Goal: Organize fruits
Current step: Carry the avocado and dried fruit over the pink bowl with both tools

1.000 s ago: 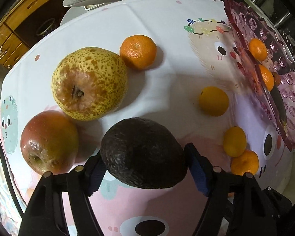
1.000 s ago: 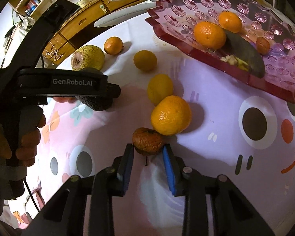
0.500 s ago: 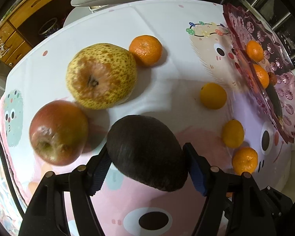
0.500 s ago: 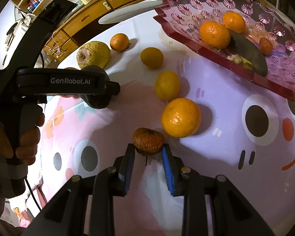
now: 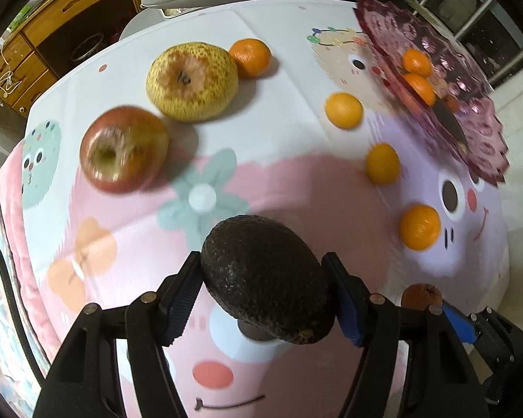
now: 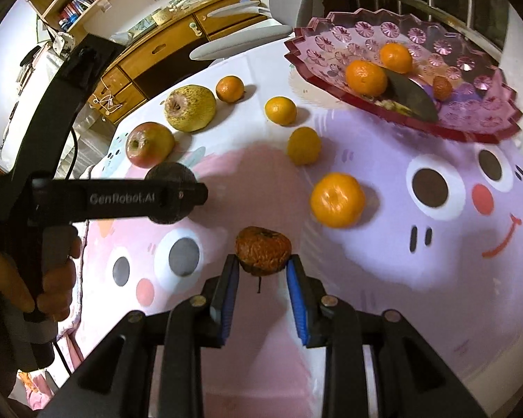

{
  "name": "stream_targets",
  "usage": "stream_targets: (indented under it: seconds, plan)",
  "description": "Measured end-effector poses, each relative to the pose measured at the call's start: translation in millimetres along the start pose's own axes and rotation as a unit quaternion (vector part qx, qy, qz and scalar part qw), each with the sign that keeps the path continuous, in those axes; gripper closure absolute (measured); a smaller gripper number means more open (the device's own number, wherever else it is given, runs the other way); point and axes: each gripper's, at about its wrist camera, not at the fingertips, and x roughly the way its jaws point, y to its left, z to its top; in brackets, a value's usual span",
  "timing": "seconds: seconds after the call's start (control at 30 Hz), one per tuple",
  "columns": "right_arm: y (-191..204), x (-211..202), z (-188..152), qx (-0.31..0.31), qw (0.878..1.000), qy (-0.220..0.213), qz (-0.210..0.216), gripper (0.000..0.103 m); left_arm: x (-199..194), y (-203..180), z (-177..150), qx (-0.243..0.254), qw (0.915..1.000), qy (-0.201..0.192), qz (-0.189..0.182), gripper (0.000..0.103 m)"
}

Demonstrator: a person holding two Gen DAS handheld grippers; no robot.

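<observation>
Already both tools were loaded. The left gripper [image 5: 265, 289] was pinching a dark avocado [image 5: 266, 277] across its width between the blue pads, and the fruit hung clear of the tablecloth [image 5: 296, 69], above its pink cartoon face. The right gripper [image 6: 261, 271] was closed onto a shrivelled brown fruit [image 6: 263, 250], held near the fingertips with its stem pointing down; this one also appeared lifted, though how far off the cloth it sat I could not tell.

Outward from the tools, most of the fruit lay loose on the cloth. Closest to the right gripper was a large orange [image 6: 336, 199], then a smaller yellow-orange citrus [image 6: 303, 145] and another [image 6: 280, 110] further back. On the far left stood a red apple [image 5: 123, 148] just beside a speckled yellow pear [image 5: 192, 81], with a mandarin [image 5: 250, 57] touching or nearly touching the pear.

The pink scalloped dish [image 6: 470, 129] at the far right edge held only two mandarins, a small brownish fruit and a dark leaf-like piece.

Judging by that, the sorting was at an early stage: a few pieces were in the dish, two more were in the air, and six were left on the table. Whether the avocado and the wrinkled fruit were bound for the dish could not be read from these views.
</observation>
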Motion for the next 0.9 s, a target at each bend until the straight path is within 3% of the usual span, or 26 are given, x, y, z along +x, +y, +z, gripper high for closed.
stream_targets:
  seconds: [0.23,0.47,0.9]
  plan:
    - [-5.3,-34.4,-8.8,0.009,1.0,-0.013,-0.006,0.075,-27.8,-21.2,-26.7,0.001,1.0,-0.005,-0.009,0.036]
    - [-19.3,-60.4,6.9,-0.005,0.999,-0.039,-0.014,0.075,-65.9,-37.9,-38.9,0.001,0.9996,-0.028,-0.009,0.036]
    - [-94.6,-93.1,64.0,-0.063,0.997,-0.045,0.018,0.075,-100.7,-95.3,3.3,-0.062,0.9951,-0.075,0.014,0.036]
